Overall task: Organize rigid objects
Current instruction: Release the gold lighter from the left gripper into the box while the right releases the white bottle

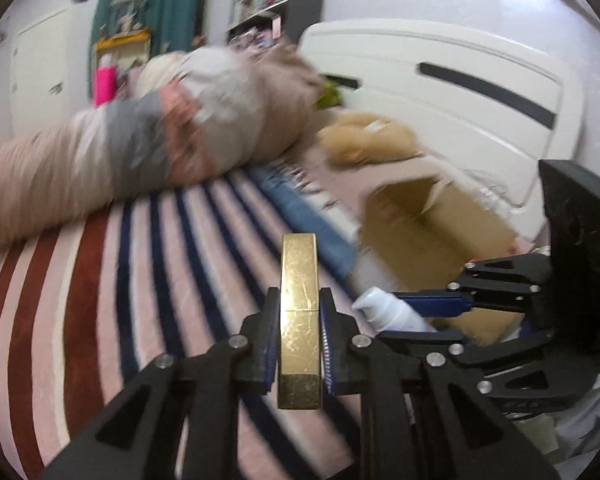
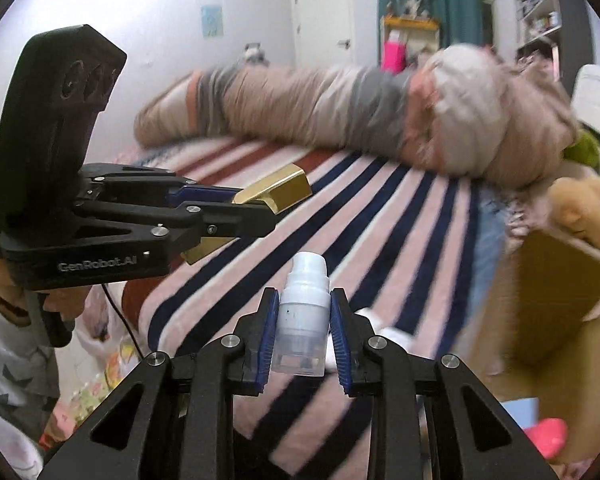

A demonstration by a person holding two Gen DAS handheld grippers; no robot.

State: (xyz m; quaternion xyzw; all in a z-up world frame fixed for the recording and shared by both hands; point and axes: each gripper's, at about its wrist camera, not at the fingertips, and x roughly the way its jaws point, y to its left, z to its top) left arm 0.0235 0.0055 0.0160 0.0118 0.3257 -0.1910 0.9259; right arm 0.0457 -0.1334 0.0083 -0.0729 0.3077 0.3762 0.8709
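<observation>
Left gripper (image 1: 300, 336): jaws clamped on the gold box (image 1: 299, 320), held lengthwise above the striped bed (image 1: 100, 280).
Right gripper (image 2: 303, 320): jaws closed around the white bottle (image 2: 303, 312), nozzle pointing forward, also over the bed.
Likely target: the cardboard box (image 1: 440, 224), to the right beyond the bed's edge.
Doing it well: keep both grips firm, carry level, and lower one item at a time so the grippers don't collide.
</observation>
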